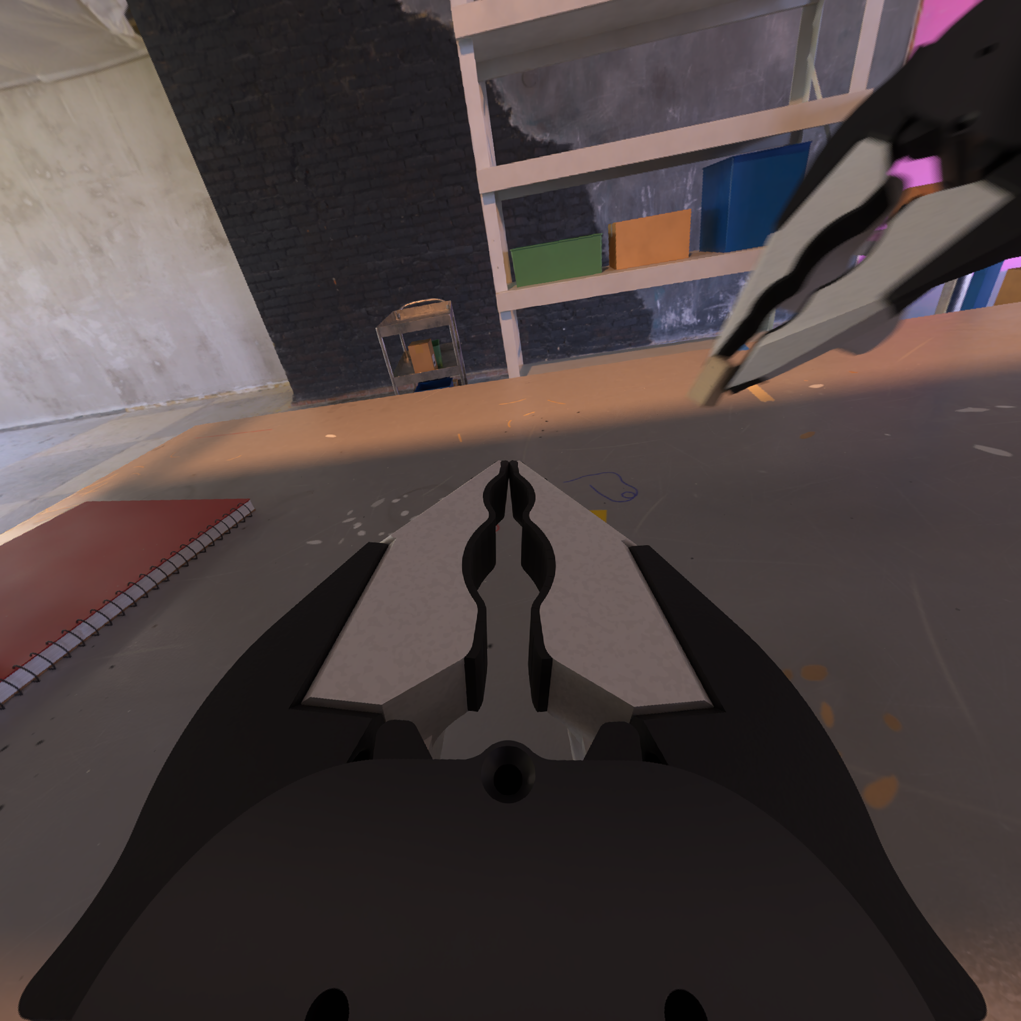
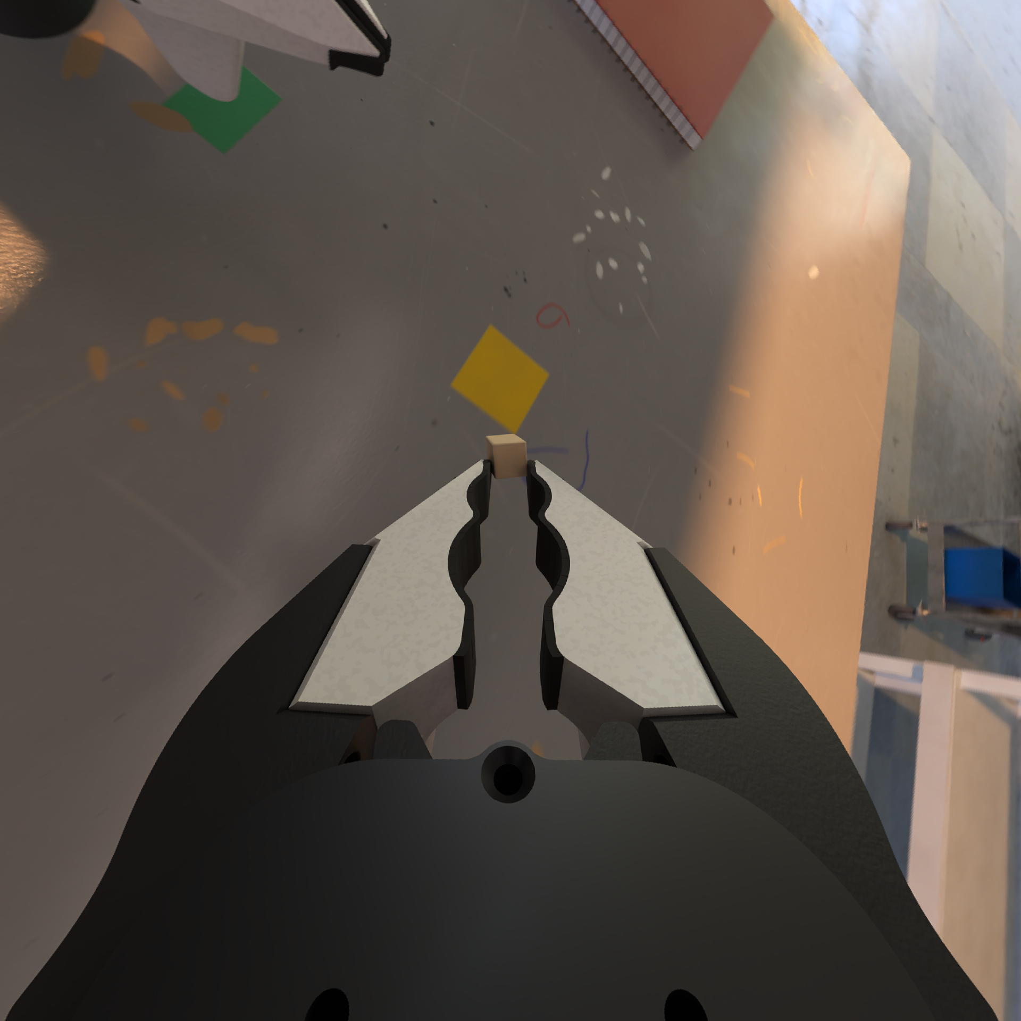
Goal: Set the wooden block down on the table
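A small pale wooden block (image 2: 506,456) is pinched between the tips of my right gripper (image 2: 508,468), which is shut on it and holds it above the grey table (image 2: 331,248), pointing down at it. The block hangs just short of a yellow square patch (image 2: 500,378). In the left wrist view the right gripper (image 1: 718,375) shows at the upper right, with the block (image 1: 712,381) at its tips above the table (image 1: 773,552). My left gripper (image 1: 509,467) is shut and empty, low over the table. It also shows in the right wrist view (image 2: 359,55).
A red spiral notebook (image 1: 105,563) lies at the table's left; it also shows in the right wrist view (image 2: 685,55). A green square patch (image 2: 226,110) lies under the left gripper. Beyond the table's far edge stand a shelf with boxes (image 1: 652,243) and a small metal cart (image 1: 422,345).
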{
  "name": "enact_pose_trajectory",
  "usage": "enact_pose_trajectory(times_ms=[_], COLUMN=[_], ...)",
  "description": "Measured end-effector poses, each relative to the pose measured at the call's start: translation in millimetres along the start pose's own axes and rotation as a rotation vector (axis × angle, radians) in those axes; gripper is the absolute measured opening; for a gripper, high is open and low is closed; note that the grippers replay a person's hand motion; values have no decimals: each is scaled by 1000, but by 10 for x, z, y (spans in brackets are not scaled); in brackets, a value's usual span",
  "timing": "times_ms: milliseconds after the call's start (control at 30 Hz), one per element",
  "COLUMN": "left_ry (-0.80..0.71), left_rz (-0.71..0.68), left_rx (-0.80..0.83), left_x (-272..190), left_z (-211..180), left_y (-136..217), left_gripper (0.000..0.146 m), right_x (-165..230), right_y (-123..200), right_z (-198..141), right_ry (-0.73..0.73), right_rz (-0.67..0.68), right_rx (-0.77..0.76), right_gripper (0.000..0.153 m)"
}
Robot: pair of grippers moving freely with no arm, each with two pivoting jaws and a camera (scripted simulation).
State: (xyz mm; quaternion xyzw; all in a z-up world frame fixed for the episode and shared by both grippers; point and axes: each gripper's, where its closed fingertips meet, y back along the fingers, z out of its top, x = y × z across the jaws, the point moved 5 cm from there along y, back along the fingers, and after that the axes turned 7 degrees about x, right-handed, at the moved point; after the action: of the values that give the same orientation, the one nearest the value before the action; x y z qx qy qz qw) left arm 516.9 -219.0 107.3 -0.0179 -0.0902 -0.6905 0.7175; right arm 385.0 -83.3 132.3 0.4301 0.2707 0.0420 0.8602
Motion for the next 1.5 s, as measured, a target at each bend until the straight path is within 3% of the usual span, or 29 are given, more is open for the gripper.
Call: enact_pose_trajectory(times_ms=[167,333,533,900,1500], left_ry=[1,20,-36,-51,-57], left_rz=[-4,-3,-21,-27,-24], left_rx=[-14,-30,-5,-14,-19], left_x=[-9,8,-54,-73,-77], left_z=[11,16,6,11,14], left_y=[-4,11,-15,-5,1], left_gripper=[0,0,0,0,0], right_x=[328,787,1323,1816,1925], right_y=[664,1235,1643,1767,1693], right_z=[-565,-1276,-1858,-2309,-2401], right_ry=[-242,-483,-680,-699,-745], right_rz=[-39,-157,-191,-145,-108], right_rx=[34,174,318,577,583], right_gripper=[12,12,12,12,12])
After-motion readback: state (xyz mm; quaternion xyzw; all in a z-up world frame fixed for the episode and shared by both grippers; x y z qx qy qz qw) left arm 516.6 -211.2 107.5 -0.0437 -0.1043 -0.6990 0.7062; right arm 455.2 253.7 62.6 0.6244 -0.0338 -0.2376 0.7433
